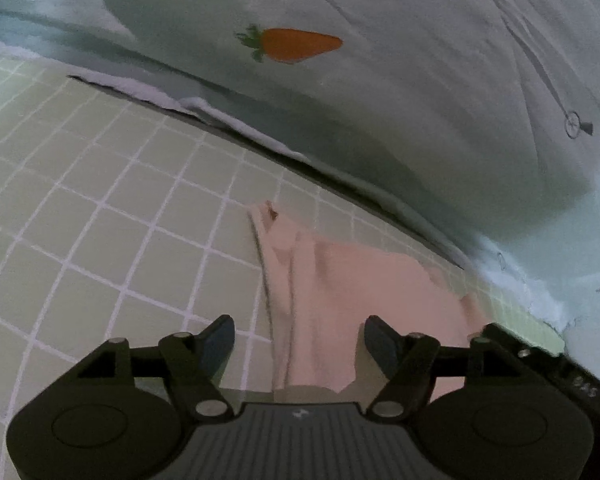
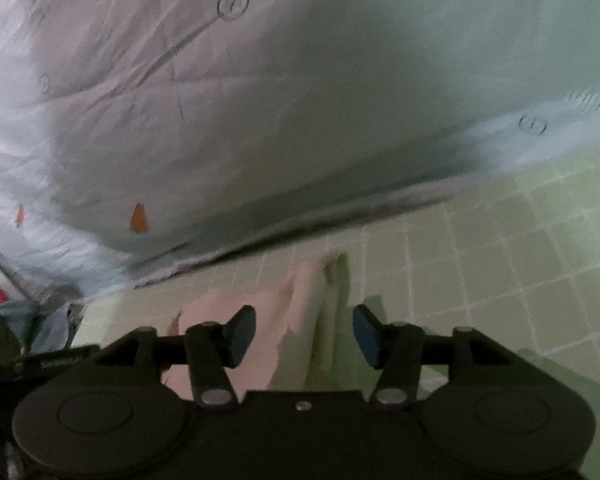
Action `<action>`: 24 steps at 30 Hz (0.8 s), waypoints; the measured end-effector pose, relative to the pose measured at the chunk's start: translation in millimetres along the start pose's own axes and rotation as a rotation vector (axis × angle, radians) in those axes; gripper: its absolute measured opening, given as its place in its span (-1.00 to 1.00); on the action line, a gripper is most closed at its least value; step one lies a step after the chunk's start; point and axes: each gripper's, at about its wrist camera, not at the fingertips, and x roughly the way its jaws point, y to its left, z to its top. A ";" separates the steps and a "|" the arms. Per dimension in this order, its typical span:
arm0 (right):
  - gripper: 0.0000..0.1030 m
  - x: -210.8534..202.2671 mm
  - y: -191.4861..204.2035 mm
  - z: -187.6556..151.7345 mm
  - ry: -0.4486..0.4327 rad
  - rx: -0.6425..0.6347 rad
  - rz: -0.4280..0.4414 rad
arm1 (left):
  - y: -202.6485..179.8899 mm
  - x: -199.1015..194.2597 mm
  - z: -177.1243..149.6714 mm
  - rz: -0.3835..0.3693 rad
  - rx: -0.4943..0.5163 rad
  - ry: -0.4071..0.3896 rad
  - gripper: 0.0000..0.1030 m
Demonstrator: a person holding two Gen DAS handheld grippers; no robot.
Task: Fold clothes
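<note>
Surface: green sheet w/ white grid [image 1: 100, 208], looks like a bed; pale quilt w/ carrot print [image 1: 380, 80] bunched along its far side.
Garment: pink cloth [image 1: 340, 292] lies on the grid sheet, just short of the quilt edge. Narrow strip w/ a pointed end toward the quilt; widens toward the grippers. Already creased/doubled in places; how many folds it has can't be told.
Left gripper [image 1: 300, 340]: jaws apart, nothing between them; cloth's left edge runs straight ahead between the tips.
Right gripper [image 2: 304, 332]: jaws apart, empty; cloth's right edge lies ahead and slightly left.
Key relation: long axis runs away from both grippers toward the quilt; each gripper sits at the near end, one per side, about equally close.
Stage: fits either lining up on the near corners or having just let go of a fold.
Note: right view blurry.
</note>
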 end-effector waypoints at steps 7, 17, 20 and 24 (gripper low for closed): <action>-0.89 -0.2 19.6 19.8 -0.120 -0.077 0.204 | -7.9 3.8 -5.1 0.056 0.091 -0.011 0.11; 0.01 58.3 17.3 24.9 0.003 -0.164 -0.103 | 8.7 1.8 -1.5 0.013 -0.013 -0.035 -0.19; 0.23 57.2 7.6 31.7 0.007 -0.108 -0.079 | 13.1 4.9 1.3 -0.048 -0.070 -0.041 0.22; 0.41 72.8 2.9 34.5 0.087 -0.101 -0.008 | 1.3 14.5 4.7 -0.070 -0.037 -0.027 0.21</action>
